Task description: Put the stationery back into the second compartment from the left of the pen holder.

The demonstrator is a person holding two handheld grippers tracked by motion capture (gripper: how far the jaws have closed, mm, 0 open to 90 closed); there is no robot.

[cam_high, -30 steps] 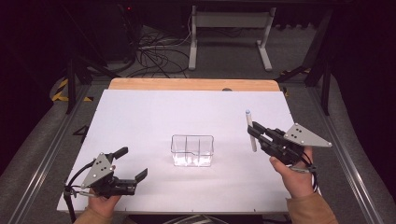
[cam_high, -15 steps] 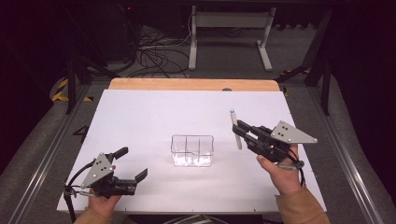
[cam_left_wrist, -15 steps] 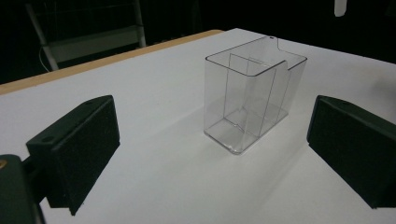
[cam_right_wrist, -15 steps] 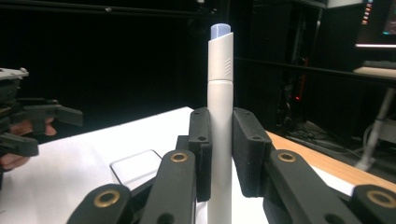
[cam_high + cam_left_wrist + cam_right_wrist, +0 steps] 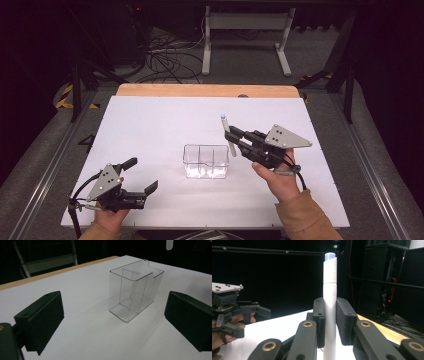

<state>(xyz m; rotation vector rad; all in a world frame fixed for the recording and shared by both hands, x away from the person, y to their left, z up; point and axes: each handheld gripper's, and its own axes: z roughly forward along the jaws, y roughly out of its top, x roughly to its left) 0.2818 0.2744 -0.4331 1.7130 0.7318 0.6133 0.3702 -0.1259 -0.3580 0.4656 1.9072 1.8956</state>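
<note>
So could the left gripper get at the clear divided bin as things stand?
Probably yes: the left gripper is open and faces the clear bin across bare white table. The right gripper, holding a white marker, sits on the bin's far side.

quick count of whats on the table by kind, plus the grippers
clear plastic organizer: 1
white marker with a blue tip, upright in the right hand-held gripper: 1
hand-held grippers: 2, the left hand-held gripper open and holding nothing
total: 4
</note>
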